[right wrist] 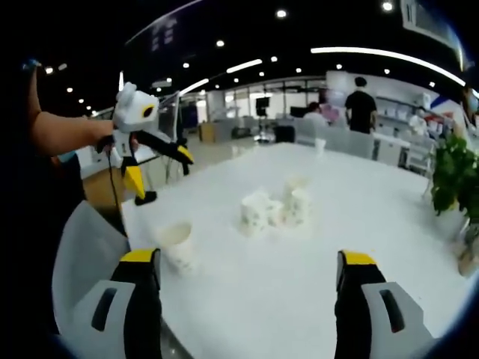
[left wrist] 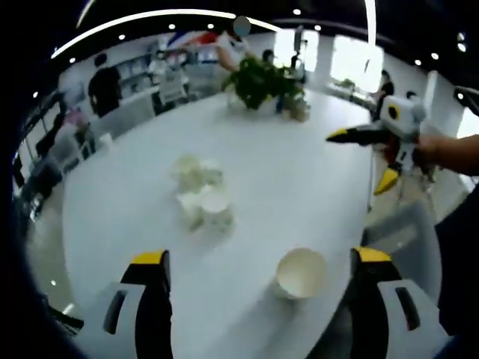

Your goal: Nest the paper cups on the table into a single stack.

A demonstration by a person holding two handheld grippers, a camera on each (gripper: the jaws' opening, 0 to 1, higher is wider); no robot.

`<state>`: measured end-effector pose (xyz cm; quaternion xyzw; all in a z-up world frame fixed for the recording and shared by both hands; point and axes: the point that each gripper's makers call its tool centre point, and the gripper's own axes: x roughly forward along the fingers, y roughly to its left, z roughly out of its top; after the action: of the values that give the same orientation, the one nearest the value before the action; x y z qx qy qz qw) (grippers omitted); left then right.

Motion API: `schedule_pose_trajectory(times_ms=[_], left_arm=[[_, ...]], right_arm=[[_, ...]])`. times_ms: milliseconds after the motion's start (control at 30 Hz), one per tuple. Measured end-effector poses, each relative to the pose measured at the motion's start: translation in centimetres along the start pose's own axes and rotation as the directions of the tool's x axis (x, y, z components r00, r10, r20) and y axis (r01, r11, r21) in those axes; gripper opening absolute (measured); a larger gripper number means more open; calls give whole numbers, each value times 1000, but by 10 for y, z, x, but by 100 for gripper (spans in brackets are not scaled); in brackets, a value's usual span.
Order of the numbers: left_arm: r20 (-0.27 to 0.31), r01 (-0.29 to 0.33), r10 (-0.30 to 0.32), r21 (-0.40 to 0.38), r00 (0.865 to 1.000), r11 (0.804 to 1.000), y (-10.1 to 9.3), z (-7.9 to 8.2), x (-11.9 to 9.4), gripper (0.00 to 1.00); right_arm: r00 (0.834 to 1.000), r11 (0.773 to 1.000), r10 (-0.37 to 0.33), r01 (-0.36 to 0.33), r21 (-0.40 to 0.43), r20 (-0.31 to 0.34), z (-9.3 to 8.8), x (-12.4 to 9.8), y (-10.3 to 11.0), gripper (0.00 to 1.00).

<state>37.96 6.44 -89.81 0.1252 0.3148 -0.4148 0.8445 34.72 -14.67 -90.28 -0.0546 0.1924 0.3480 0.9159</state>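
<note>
You're at the start: both tools, left tool point(left wrist: 258, 288) and right tool point(right wrist: 247, 288), hang released above the tabletop point(left wrist: 299, 187). Lone cup point(left wrist: 301, 274) sits nearest; the cup cluster point(left wrist: 200, 194) waits beyond. Grasp the lone cup first.

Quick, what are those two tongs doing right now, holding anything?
Left tongs: open, holding nothing, above the white table.
Right tongs: open, holding nothing; the paper cups sit untouched ahead.

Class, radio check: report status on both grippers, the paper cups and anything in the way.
Left gripper open, empty; right gripper open, empty. Lone cup near table edge, cup cluster mid-table, unstacked. Potted plant far side, not in the way.
</note>
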Motion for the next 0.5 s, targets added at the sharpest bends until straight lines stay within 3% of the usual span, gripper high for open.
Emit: schedule_pose_trajectory(times_ms=[100, 200, 233, 300, 333, 467, 500], left_arm=[[43, -13, 15, -52, 999, 999, 13, -8, -10, 100], [106, -57, 61, -39, 993, 998, 28, -13, -20, 100], [147, -94, 95, -18, 985, 995, 36, -12, -24, 100], [161, -156, 156, -8, 975, 988, 54, -15, -27, 100], [175, -158, 159, -20, 972, 987, 57, -16, -29, 100], [228, -179, 208, -140, 951, 974, 71, -26, -37, 100], [226, -166, 205, -180, 953, 970, 69, -32, -38, 100]], right_arm=[[1000, 1000, -17, 17, 2, 13, 4, 1, -4, 100], [999, 1000, -30, 30, -3, 17, 6, 3, -8, 100], [999, 999, -33, 33, -5, 18, 7, 4, -9, 100], [999, 999, -47, 47, -6, 18, 9, 8, -14, 100], [998, 999, -52, 52, -8, 19, 10, 9, -17, 100], [998, 998, -66, 67, -9, 20, 9, 15, -24, 100], [997, 997, -72, 72, -11, 24, 7, 17, -27, 100]])
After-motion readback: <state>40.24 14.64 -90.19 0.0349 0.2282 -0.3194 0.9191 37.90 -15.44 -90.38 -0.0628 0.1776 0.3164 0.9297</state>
